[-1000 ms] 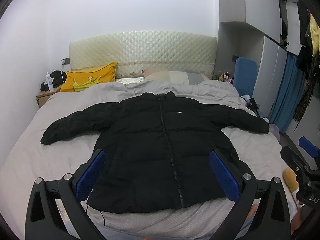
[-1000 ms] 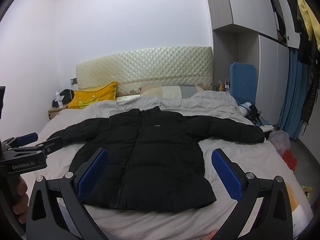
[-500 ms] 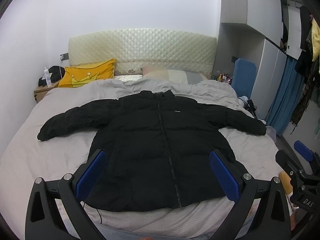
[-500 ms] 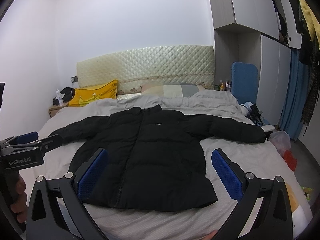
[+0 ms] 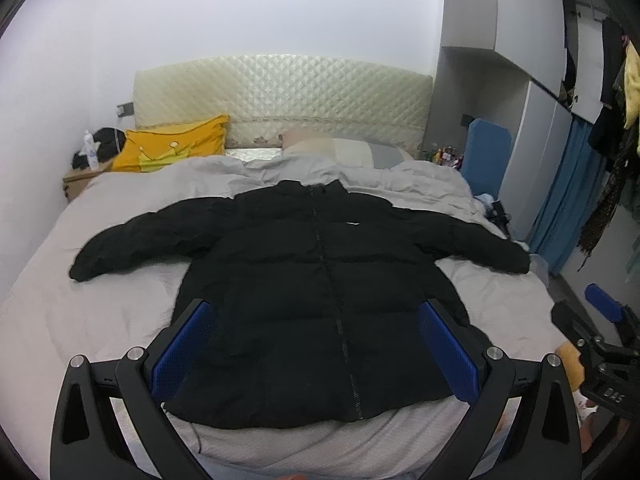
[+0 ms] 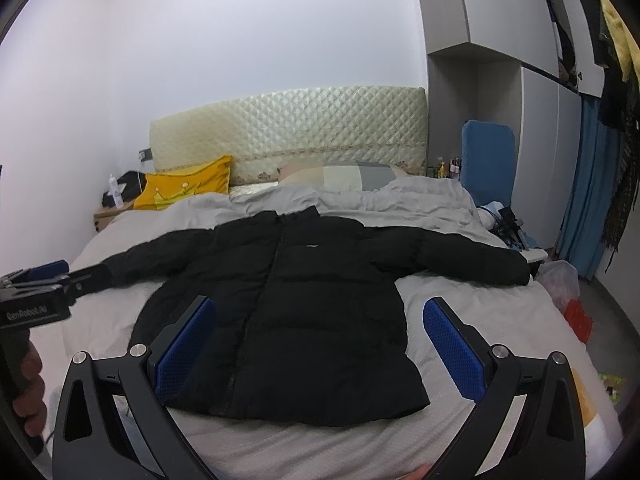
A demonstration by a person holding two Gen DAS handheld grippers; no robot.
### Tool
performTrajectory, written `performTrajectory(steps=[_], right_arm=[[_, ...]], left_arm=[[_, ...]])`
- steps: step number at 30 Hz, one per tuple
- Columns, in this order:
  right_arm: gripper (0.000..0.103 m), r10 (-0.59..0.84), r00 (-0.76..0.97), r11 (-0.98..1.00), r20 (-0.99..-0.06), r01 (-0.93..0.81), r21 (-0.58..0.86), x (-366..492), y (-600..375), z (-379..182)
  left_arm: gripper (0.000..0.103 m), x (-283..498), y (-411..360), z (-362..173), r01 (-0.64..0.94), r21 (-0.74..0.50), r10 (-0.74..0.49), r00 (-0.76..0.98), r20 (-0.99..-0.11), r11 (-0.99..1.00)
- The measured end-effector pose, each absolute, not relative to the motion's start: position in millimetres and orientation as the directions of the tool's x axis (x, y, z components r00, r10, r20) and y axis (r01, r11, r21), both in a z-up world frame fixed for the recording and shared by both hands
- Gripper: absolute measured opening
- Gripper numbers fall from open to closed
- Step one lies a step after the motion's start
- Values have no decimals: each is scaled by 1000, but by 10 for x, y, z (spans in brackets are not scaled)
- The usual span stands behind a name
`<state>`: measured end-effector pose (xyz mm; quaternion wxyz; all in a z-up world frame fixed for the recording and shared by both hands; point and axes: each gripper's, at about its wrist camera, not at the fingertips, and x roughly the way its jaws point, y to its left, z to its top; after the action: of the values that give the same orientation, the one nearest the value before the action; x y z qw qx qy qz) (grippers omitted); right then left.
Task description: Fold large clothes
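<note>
Our left hand-held gripper (image 5: 316,344) and our right hand-held gripper (image 6: 320,344) both hover over the foot of the bed with their blue pads spread wide and nothing between them, so neither has taken hold of anything. The black puffer jacket (image 5: 320,292) lies flat on the bed (image 5: 100,320), front up, zipped to the collar, its hem toward us and its collar toward the headboard (image 5: 280,100). Both sleeves are stretched straight out to the sides, the left cuff (image 5: 82,268) resting on the grey cover and the right cuff (image 5: 520,262) reaching the bed's edge. We judge that the folding proper has not begun: the jacket is laid out and smoothed, which looks like the preparation, but no sleeve is turned in and the body is not doubled. What is left, as we read it, is to bring each sleeve across the chest and then fold the hem up toward the collar. Beyond the jacket sit a yellow pillow (image 5: 176,144) and a pale pillow (image 5: 340,152) near the headboard, with a blue chair (image 6: 486,160) beside the bed.
</note>
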<state>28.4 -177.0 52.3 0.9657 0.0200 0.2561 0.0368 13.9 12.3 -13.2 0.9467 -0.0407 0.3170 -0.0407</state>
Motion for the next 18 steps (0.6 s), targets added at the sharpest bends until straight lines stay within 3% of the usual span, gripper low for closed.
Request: performTrajectory(steps=[7, 18], right_arm=[[103, 149, 826, 988, -544, -96, 124, 592, -1932, 253], [103, 229, 657, 973, -718, -127, 194, 1377, -2394, -495]], left_arm=[[103, 561, 436, -445, 33, -96, -87, 759, -645, 995], [103, 1321, 1430, -1590, -145, -164, -71, 498, -864, 976]])
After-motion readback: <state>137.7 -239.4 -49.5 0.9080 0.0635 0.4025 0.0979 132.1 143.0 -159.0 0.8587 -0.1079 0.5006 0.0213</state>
